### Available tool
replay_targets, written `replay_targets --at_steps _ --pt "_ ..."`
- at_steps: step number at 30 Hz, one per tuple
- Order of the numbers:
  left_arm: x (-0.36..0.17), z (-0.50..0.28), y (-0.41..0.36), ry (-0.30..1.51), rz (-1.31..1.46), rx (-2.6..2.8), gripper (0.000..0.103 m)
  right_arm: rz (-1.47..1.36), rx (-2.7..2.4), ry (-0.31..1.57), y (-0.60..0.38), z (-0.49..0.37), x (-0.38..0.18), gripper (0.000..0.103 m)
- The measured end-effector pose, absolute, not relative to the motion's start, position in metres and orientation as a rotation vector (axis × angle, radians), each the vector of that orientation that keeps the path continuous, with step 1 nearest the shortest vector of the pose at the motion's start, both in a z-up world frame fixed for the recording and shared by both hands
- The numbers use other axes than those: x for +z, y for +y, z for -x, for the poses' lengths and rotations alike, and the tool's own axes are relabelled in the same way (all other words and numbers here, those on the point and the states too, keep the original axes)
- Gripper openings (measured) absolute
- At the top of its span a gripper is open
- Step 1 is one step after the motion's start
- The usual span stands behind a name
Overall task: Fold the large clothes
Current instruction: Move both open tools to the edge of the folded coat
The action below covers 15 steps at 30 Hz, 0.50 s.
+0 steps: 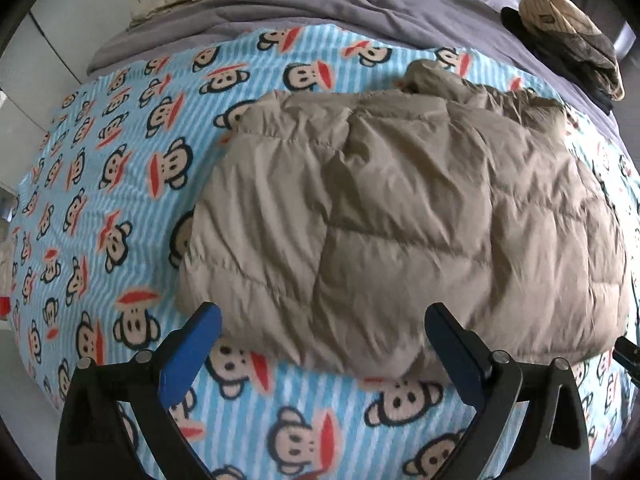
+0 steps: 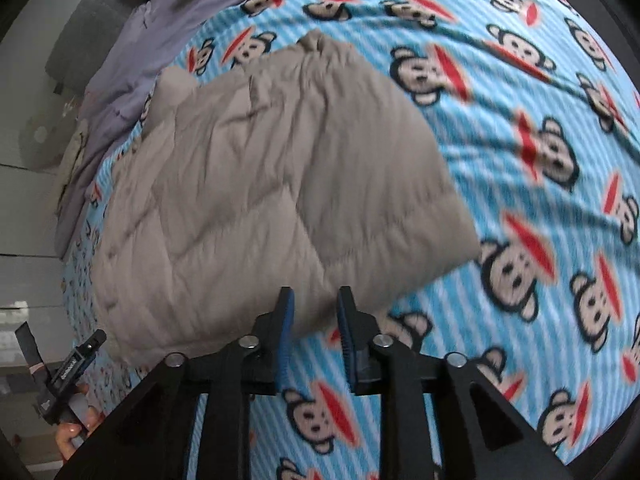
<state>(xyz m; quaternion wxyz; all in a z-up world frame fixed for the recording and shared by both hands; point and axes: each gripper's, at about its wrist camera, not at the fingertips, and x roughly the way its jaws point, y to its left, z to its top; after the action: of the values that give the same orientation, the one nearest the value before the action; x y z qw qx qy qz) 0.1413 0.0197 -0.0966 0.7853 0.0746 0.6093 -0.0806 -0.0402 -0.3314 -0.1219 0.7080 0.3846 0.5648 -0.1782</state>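
The jacket (image 1: 400,216) lies folded into a puffy block on the blanket (image 1: 100,184), toward the bed's near edge, with the grey quilt (image 1: 360,4) beyond it at the far side. The left gripper (image 1: 324,328) hangs over the jacket's near edge with its jaws spread wide and nothing between them; the right gripper (image 2: 316,312) hangs over the near corner, jaws partly apart and also empty. Neither seems to touch the cloth. The main risk, as I judge it, is the padding: trapped air may push the fold open, most likely at the bunched far end. A slick shell could also slide on the blanket, or a narrow bite could catch only the top layer.
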Motion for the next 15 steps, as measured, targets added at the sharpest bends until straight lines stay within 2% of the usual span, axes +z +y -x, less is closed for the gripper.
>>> replay_targets --at_steps 2,6,7,10,14,15 --pt "-0.099 -0.134 0.022 1.324 -0.153 -0.180 0.102 -0.845 -0.385 1.256 -0.324 0.044 -0.120 0.049" --pt "-0.105 -0.122 0.028 1.338 -0.151 -0.192 0.102 -0.832 -0.363 1.263 -0.308 0.049 -0.120 0.053" --pt "-0.107 -0.119 0.029 1.342 -0.155 -0.196 0.102 -0.835 -0.358 1.264 -0.303 0.050 -0.121 0.057" --pt "-0.108 -0.111 0.034 1.351 -0.166 -0.212 0.102 -0.879 -0.326 1.249 -0.290 0.055 -0.124 0.085" --pt "-0.111 -0.101 0.038 1.376 -0.173 -0.240 0.102 -0.924 -0.321 1.234 -0.274 0.063 -0.129 0.087" --pt "-0.112 -0.098 0.039 1.379 -0.181 -0.242 0.102 -0.938 -0.320 1.232 -0.270 0.065 -0.131 0.091"
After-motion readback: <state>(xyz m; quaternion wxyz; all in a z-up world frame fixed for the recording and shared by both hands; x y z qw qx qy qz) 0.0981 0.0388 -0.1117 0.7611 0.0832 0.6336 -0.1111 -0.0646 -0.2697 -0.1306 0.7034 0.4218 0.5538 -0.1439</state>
